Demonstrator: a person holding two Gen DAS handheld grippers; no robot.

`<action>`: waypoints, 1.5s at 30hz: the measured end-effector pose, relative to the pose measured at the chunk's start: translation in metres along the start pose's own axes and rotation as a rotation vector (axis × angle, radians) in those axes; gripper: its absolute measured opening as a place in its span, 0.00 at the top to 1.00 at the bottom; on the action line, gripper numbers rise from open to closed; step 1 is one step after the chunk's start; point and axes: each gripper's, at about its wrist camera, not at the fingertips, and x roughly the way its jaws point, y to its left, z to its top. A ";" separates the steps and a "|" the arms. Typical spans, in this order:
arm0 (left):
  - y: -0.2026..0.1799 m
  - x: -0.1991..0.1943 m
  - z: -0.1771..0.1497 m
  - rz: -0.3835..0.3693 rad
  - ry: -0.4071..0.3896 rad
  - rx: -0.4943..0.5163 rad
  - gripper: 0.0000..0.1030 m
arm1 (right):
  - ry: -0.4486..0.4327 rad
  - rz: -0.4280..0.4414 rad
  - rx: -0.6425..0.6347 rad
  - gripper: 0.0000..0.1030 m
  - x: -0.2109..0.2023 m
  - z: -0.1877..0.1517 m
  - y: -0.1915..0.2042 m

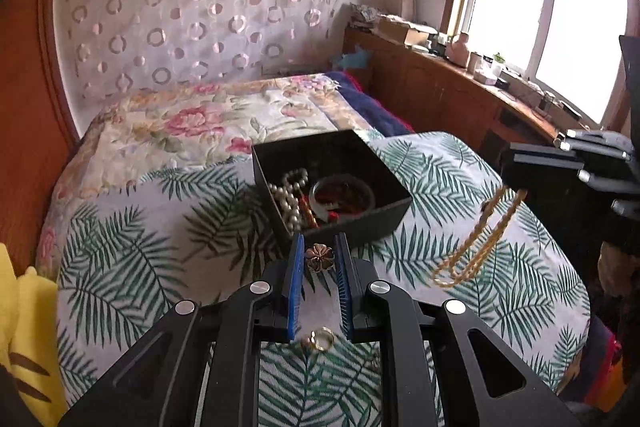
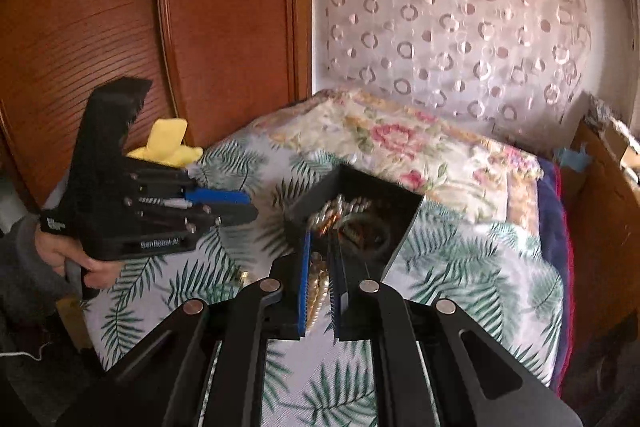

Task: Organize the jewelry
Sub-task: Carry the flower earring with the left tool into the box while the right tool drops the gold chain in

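A black open box [image 1: 384,223] sits on the leaf-print bedspread and holds a pearl strand [image 1: 289,203], a bangle [image 1: 343,191] and red pieces. My left gripper [image 1: 319,247] is shut on a bronze flower ring [image 1: 319,258], just short of the box's near corner. A small gold ring [image 1: 319,339] lies on the cover below the fingers. My right gripper [image 2: 320,251] is shut on a gold rope chain [image 2: 318,287], which hangs in a loop [image 1: 476,239] to the right of the box [image 2: 404,231].
The bed carries a leaf-print cover [image 1: 132,227] and a floral quilt [image 1: 208,123] behind it. A yellow cloth [image 1: 28,331] lies at the left edge. A wooden cabinet [image 1: 440,91] with clutter runs under the window. A wooden wardrobe [image 2: 120,27] stands at the left.
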 end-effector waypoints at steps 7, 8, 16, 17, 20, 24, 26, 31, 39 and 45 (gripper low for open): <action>0.003 0.009 0.010 0.004 -0.005 -0.004 0.86 | -0.046 -0.018 -0.032 0.91 0.001 0.031 -0.010; 0.003 0.009 0.010 0.004 -0.005 -0.004 0.86 | -0.050 -0.018 -0.035 0.91 0.003 0.036 -0.013; 0.010 0.020 0.016 0.002 0.001 -0.016 0.86 | -0.030 -0.003 -0.024 0.91 0.028 0.054 -0.029; 0.011 0.021 0.017 0.002 0.001 -0.018 0.86 | -0.023 -0.001 -0.021 0.91 0.033 0.055 -0.030; 0.015 0.025 0.020 -0.001 0.003 -0.023 0.86 | 0.008 0.004 -0.015 0.91 0.052 0.051 -0.035; 0.017 0.030 0.024 -0.006 0.005 -0.026 0.86 | 0.057 0.004 0.000 0.91 0.077 0.042 -0.042; 0.018 0.034 0.026 -0.008 0.007 -0.025 0.86 | 0.075 0.008 0.014 0.91 0.086 0.034 -0.044; 0.019 0.042 0.032 -0.013 0.011 -0.027 0.86 | 0.110 0.015 0.042 0.90 0.104 0.023 -0.052; 0.014 0.060 0.039 -0.026 0.024 -0.021 0.86 | 0.121 0.022 0.075 0.87 0.108 0.015 -0.056; 0.009 0.070 0.044 -0.029 0.031 -0.016 0.86 | 0.111 0.012 0.100 0.83 0.097 0.010 -0.060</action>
